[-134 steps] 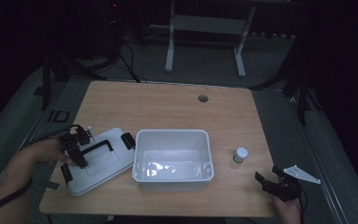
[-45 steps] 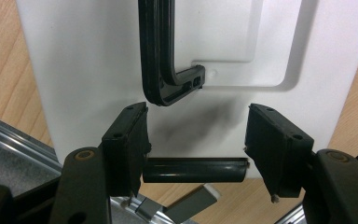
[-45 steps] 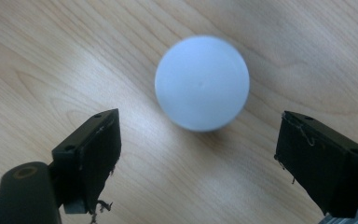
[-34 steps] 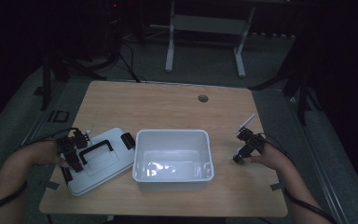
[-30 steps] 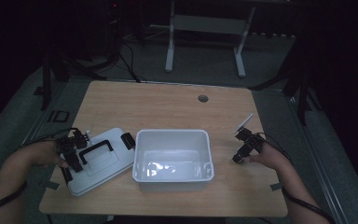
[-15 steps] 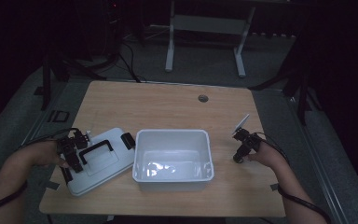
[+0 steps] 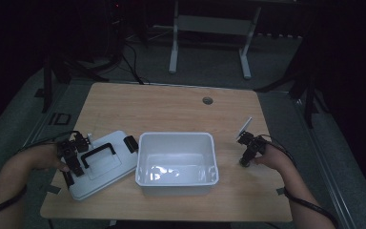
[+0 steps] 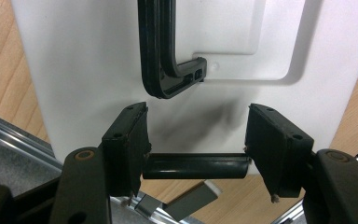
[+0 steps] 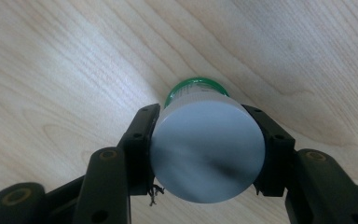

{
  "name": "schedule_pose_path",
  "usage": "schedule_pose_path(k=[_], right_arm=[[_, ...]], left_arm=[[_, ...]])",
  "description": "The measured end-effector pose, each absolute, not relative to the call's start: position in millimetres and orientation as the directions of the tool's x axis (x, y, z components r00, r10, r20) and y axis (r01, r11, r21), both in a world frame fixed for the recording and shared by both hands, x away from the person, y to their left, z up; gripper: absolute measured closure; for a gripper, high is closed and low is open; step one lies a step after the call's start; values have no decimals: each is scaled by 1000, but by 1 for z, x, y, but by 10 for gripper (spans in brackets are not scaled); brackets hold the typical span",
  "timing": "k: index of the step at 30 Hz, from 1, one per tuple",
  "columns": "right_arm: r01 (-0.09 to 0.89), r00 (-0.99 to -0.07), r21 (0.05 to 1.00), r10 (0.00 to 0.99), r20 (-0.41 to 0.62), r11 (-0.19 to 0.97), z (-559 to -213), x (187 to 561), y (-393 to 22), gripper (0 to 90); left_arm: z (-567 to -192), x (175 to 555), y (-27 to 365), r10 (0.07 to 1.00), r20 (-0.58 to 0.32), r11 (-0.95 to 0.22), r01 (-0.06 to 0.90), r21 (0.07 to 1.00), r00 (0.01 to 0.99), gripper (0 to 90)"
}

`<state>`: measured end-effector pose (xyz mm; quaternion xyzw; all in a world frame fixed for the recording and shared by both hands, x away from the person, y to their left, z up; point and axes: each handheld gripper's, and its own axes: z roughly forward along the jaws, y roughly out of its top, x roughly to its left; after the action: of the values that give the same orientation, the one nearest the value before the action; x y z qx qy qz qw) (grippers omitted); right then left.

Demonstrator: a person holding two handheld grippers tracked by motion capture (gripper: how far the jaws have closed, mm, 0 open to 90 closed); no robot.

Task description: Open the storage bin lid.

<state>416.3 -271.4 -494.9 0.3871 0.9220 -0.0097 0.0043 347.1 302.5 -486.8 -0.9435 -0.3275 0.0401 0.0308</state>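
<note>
Right gripper (image 9: 207, 154): closed down onto the grey cap of a small bottle (image 9: 208, 149); both pads are seen pressed against the cap's sides. The jaws have just been closing, with the bottle between them.
Small bottle: stood upright on the bench (image 7: 171, 105), to the right of the white bin (image 7: 177, 162) and apart from it; a green band is visible below the cap in the right gripper view.
Left gripper (image 8: 196, 140): pinched on a black bar-shaped latch (image 8: 196, 166) at the edge of the white lid (image 8: 98, 60); the bar is spanned end to end between the two pads.
White lid: laid flat on the bench, just left of the white bin, its near corner at the bin's left wall; a black handle (image 7: 97, 153) is carried on top.
White bin: placed open near the front middle of the bench.
Hands: the left hand (image 7: 43, 157) is seen at the lid's left edge, the right hand (image 7: 271, 160) to the right of the bin.
</note>
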Motion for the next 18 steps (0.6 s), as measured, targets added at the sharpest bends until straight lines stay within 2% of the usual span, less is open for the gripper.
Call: schedule_pose_path(k=[18], right_arm=[[614, -789, -8, 614, -6, 789, -463, 398, -268, 499]], left_arm=[[-485, 347, 299, 617, -52, -786, 612, -87, 785, 391]])
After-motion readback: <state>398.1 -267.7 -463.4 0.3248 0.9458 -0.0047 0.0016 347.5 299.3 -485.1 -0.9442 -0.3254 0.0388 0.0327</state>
